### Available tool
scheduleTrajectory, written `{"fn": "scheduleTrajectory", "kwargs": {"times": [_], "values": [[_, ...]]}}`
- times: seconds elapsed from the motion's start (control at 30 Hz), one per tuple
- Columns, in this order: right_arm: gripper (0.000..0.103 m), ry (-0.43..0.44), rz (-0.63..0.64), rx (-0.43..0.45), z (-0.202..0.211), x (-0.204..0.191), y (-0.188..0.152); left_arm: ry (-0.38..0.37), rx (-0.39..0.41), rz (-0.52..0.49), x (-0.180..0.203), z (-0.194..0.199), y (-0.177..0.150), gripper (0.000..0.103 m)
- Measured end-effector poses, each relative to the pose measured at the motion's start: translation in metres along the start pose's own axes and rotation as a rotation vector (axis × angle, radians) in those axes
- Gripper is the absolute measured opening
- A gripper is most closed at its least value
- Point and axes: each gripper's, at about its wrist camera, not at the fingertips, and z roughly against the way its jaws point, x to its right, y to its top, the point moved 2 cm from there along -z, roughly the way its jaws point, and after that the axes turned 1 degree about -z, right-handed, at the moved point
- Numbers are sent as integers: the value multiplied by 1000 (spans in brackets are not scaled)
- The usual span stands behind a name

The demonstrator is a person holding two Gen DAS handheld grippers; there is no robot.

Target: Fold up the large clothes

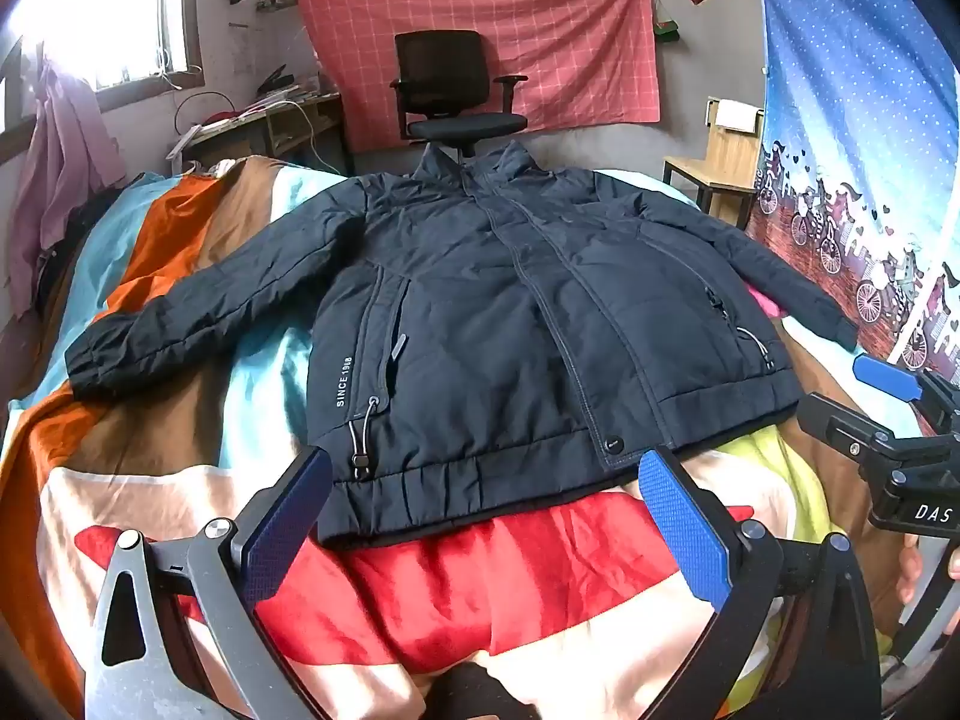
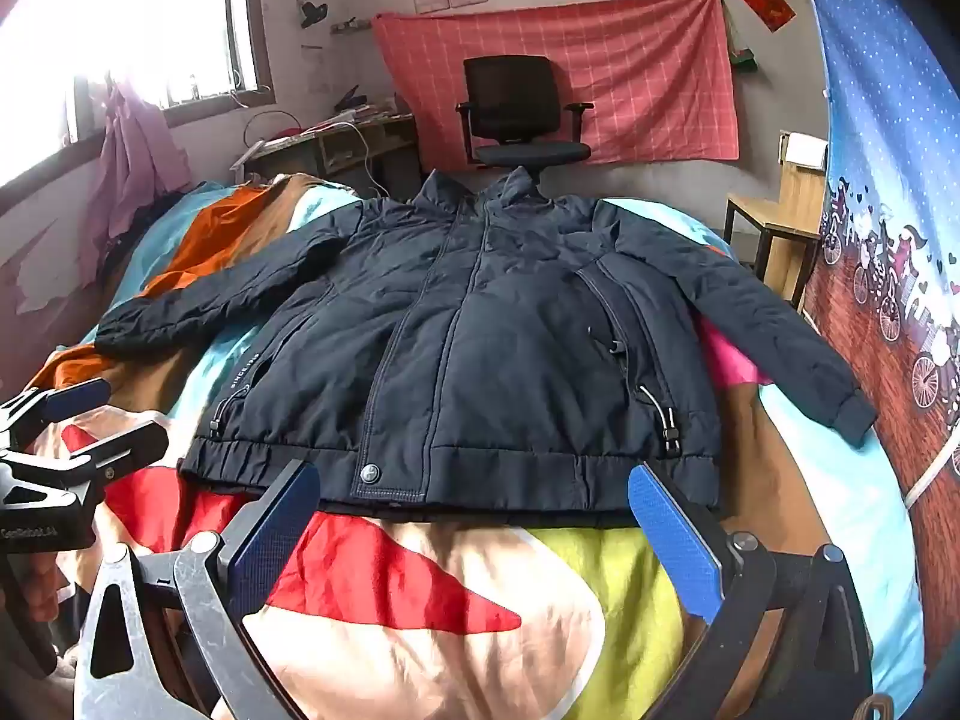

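Left claw (image 1: 486, 516) and right claw (image 2: 474, 516) both wide, empty, above the spread navy jacket's (image 1: 510, 324) hem

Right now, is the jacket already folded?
No, the jacket lies flat on the bed cover, both sleeves spread out to the sides.

Both views are taken from low over the near edge of the bed (image 1: 150, 480), side by side, faced toward the far wall. The jacket (image 1: 510, 312) and office chair (image 2: 522, 114) are shared by both.
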Motion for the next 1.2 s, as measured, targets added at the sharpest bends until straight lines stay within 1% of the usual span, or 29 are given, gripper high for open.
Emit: {"fn": "scheduleTrajectory", "kwargs": {"times": [1.2], "values": [[103, 0, -7, -6, -3, 2, -2, 2, 2, -1, 0, 0, 0, 100]]}}
